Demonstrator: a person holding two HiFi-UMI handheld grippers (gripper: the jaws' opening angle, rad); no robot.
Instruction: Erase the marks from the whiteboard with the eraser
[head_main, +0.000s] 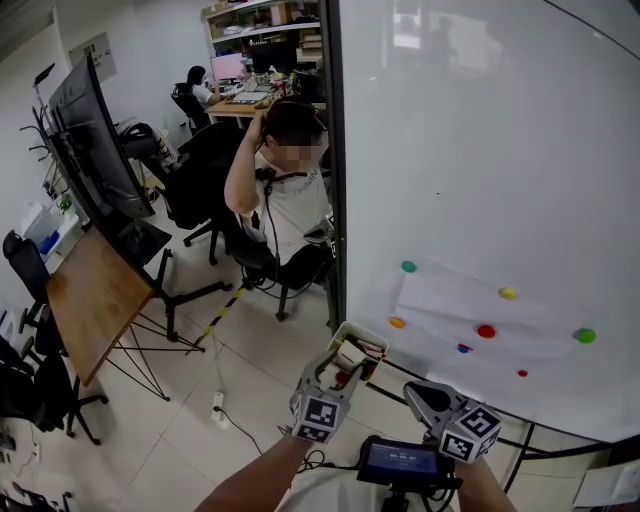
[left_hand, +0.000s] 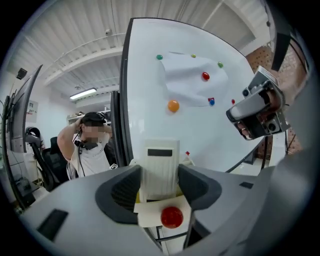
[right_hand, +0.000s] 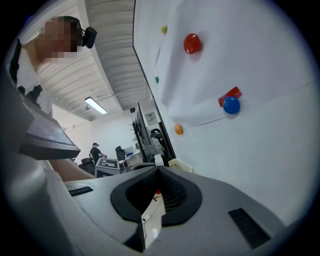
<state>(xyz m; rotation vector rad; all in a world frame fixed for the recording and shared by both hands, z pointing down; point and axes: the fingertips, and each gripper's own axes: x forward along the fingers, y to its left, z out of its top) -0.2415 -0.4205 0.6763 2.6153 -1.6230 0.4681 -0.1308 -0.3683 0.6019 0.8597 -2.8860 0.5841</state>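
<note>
Wiping judged not yet begun; eraser (left_hand: 160, 167) at the tray (head_main: 345, 330), at the whiteboard's (head_main: 480, 150) 7 o'clock corner.
Left tool (left_hand: 159, 182) set wide, pads apparently against the eraser's sides. Right tool (right_hand: 156, 187) closed, nothing held. No marks could be made out. Counted: one eraser, one paper sheet (head_main: 450, 305), seven magnets (head_main: 486, 331) on the board, two tools.
</note>
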